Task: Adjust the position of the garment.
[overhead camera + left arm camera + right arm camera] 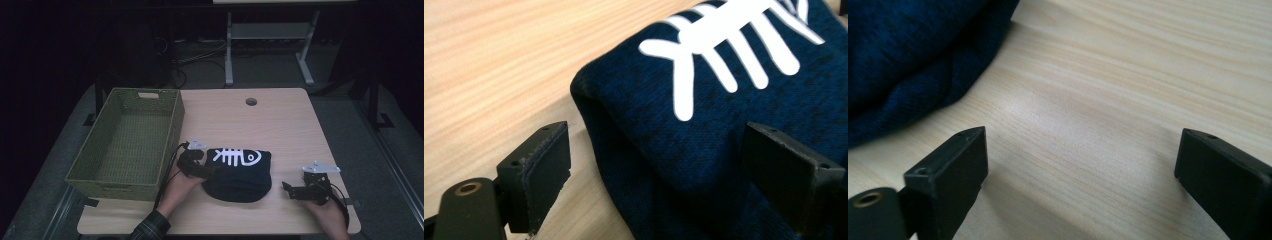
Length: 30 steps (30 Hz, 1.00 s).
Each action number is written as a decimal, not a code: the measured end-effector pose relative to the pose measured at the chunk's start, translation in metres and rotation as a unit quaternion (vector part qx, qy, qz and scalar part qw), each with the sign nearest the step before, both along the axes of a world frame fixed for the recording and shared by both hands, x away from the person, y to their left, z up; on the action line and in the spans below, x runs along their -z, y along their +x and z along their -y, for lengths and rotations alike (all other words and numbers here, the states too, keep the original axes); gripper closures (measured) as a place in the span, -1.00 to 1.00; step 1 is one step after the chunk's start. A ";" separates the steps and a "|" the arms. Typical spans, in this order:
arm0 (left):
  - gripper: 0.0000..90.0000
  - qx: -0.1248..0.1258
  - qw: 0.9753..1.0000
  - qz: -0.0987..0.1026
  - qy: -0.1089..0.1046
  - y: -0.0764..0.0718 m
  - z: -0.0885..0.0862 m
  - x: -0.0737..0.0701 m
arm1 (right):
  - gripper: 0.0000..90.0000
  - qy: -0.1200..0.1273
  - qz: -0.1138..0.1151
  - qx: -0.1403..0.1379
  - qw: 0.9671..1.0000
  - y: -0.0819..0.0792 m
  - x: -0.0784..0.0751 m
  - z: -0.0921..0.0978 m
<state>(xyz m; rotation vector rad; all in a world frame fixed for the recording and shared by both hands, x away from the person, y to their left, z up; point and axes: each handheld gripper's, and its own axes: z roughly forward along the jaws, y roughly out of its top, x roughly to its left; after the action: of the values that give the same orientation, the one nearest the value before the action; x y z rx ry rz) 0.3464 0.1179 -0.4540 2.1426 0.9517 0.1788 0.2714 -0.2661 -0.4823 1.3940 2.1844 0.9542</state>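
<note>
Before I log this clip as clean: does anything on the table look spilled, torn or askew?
Nothing stands out. The folded navy garment lies flat and intact beside the green basket, which sits upright. The left gripper is open around the garment's edge; the right gripper is open above bare table.

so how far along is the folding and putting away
Done: the navy fish-bone garment lies folded on the table. In hand: the left gripper, jaws open, straddles its edge; the right gripper waits open over bare wood. Left, probably: gripping it and moving it to the wicker basket.
</note>
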 end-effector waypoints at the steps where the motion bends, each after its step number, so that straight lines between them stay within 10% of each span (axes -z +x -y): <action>1: -0.71 -0.001 1.000 0.001 0.000 0.000 0.000 0.001 | -0.86 0.000 0.000 0.000 1.000 0.000 0.000 0.000; 16: -0.68 0.003 1.000 0.001 0.004 -0.002 0.001 0.017 | -0.93 -0.010 -0.003 -0.011 1.000 0.000 0.001 -0.001; 30: 0.24 0.051 0.998 -0.017 -0.030 -0.003 0.002 0.016 | -0.93 -0.010 -0.003 -0.011 1.000 0.000 0.001 -0.001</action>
<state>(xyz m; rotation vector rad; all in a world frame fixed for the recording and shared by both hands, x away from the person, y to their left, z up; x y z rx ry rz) 0.3429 0.1161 -0.4705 2.1402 0.8534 0.0618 0.2717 -0.2647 -0.4829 1.3678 2.2116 0.9342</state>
